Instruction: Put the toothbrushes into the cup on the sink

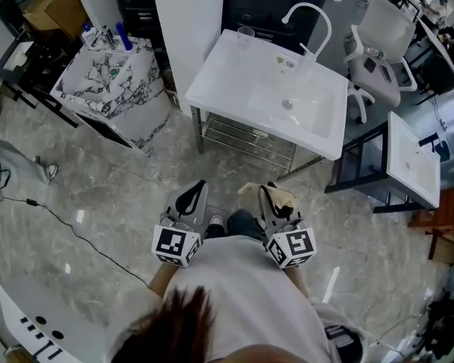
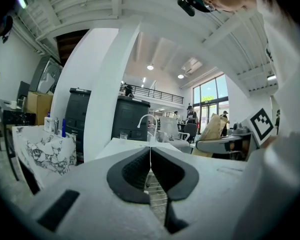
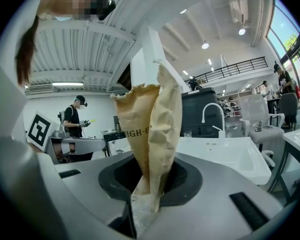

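Presently, right gripper: fingers narrow, pinched on a tan paper packet whose long axis stands up out of the grip. Left gripper: fingers pressed together, nothing between. No toothbrush visible; likely inside the packet. Cup stands upright at the far left corner of the sink, ahead and well apart across the floor, roughly between the two grippers' lines — neither hand clearly nearer. Both grippers held side by side low before the body, pointing about level toward the sink.
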